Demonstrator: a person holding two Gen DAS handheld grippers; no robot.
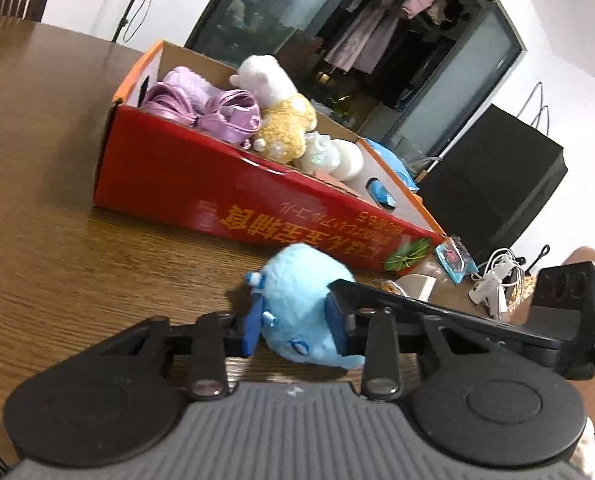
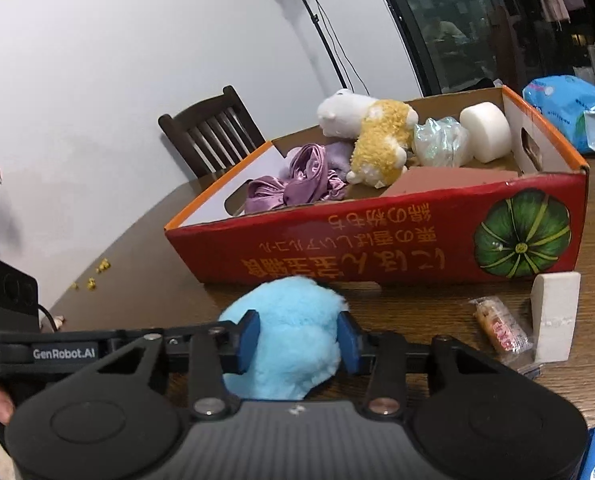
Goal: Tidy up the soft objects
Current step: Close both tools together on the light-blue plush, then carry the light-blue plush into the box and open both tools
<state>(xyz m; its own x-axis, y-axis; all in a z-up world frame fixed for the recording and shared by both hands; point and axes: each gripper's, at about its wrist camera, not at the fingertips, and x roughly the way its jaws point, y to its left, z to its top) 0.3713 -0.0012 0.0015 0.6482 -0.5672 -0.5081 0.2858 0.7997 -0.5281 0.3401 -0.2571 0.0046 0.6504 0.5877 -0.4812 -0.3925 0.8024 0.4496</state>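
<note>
Inside the pumpkin box sit four soft items; both my grippers, left gripper and right gripper, pinch the blue plush, not yet boxed.

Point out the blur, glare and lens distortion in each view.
Left wrist: table edge bows from the fisheye; the box print is smeared, with sheen. Right wrist: window frame curves; blue plush top edge is blurred; box print soft with a pale glare.
</note>
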